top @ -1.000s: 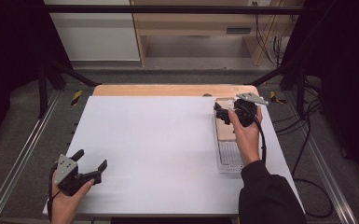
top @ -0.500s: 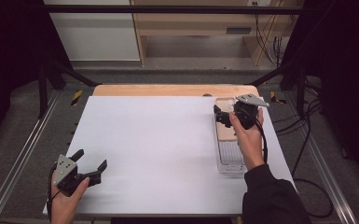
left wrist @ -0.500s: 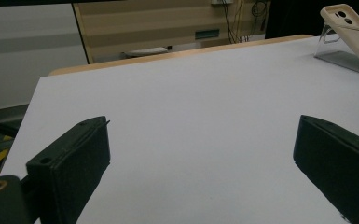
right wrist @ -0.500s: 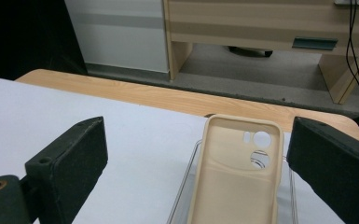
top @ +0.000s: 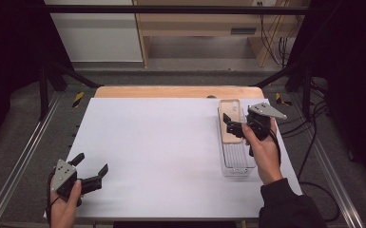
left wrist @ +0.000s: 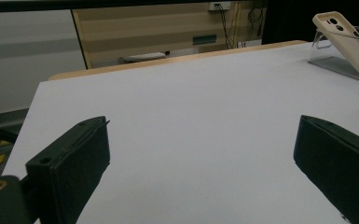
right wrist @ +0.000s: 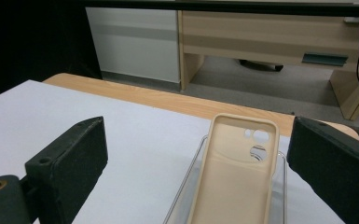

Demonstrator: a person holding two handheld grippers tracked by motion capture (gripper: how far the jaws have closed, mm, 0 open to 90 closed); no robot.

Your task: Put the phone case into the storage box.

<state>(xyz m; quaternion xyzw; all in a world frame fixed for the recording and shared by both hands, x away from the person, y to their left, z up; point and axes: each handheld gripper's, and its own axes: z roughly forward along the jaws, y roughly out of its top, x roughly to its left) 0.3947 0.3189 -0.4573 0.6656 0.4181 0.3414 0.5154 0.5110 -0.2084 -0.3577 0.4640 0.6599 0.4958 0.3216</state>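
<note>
A beige phone case (top: 230,124) leans tilted in a clear plastic tray (top: 238,160) at the table's right side, its open inner side facing up. My right gripper (top: 229,123) hovers open over the case, one jaw on each side of it and neither touching. In the right gripper view the case (right wrist: 235,179) lies between the wide-apart jaws, camera cut-outs at its far end. My left gripper (top: 92,162) rests open near the front left corner, with nothing between its jaws. From there the case (left wrist: 349,43) and the tray (left wrist: 338,65) show far right.
A white sheet (top: 161,152) covers the wooden table (top: 171,91). Metal rails run along both sides and cables (top: 309,156) trail off the right edge. A wooden desk (right wrist: 270,32) and a white cabinet stand beyond the table's far end.
My right gripper has shifted slightly toward the near side over the tray, still open. The left gripper and the phone case have not moved.
</note>
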